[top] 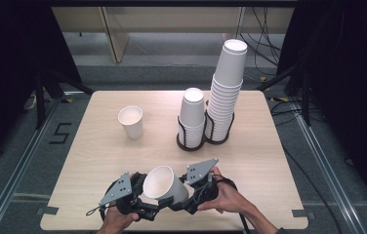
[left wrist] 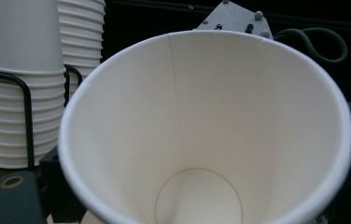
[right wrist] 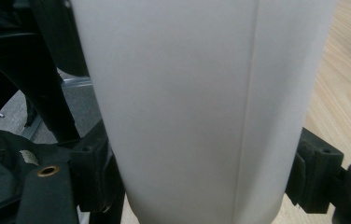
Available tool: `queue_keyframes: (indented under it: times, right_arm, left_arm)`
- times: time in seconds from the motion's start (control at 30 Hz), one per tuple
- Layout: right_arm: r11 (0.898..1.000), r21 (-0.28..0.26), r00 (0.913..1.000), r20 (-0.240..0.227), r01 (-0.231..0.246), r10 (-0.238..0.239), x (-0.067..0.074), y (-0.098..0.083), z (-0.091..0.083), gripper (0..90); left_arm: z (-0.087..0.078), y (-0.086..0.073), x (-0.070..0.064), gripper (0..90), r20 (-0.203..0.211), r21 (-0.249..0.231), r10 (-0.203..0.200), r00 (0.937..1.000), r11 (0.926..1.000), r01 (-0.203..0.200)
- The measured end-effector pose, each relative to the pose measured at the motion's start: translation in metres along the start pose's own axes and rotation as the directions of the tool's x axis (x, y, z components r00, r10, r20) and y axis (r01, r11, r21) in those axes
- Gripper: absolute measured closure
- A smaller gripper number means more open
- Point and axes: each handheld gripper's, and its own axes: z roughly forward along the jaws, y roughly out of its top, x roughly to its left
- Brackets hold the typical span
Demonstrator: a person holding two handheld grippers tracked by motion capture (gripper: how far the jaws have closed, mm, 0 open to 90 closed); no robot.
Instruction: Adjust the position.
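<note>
A white paper cup point(top: 162, 183) lies tilted over the table's front edge, mouth up and to the left. My right gripper point(top: 184, 197) is shut on its lower body; in the right gripper view the cup's wall point(right wrist: 197, 107) sits between both black jaws, which press its sides. My left gripper point(top: 142, 207) is at the cup's left, under the rim. The left gripper view looks straight into the cup point(left wrist: 197, 116), down to its round bottom. One of the left gripper's jaws shows at the bottom left corner; the other is hidden by the cup, so its contact is unclear.
A single upright paper cup point(top: 131, 122) stands mid-left on the wooden table point(top: 98, 161). A short cup stack point(top: 192, 117) and a tall cup stack point(top: 225, 92) stand in black wire holders at the centre right, with the stacks point(left wrist: 19, 93) close behind the held cup.
</note>
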Motion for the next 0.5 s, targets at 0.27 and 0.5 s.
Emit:
queue_keyframes:
  times: [0.27,0.5]
  right_arm:
    - [0.997,0.029,0.9973,-0.008,-0.073,0.073,-0.005,-0.007,0.001,19.7]
    - [0.992,0.075,0.9934,0.066,-0.098,0.093,-0.013,-0.016,-0.010,17.1]
  left_arm:
    - [-0.001,0.002,0.001,17.2,-0.019,0.024,0.019,0.9997,0.9995,-0.018]
    - [-0.009,0.006,0.010,17.3,-0.126,0.050,0.025,0.9917,0.9986,-0.018]
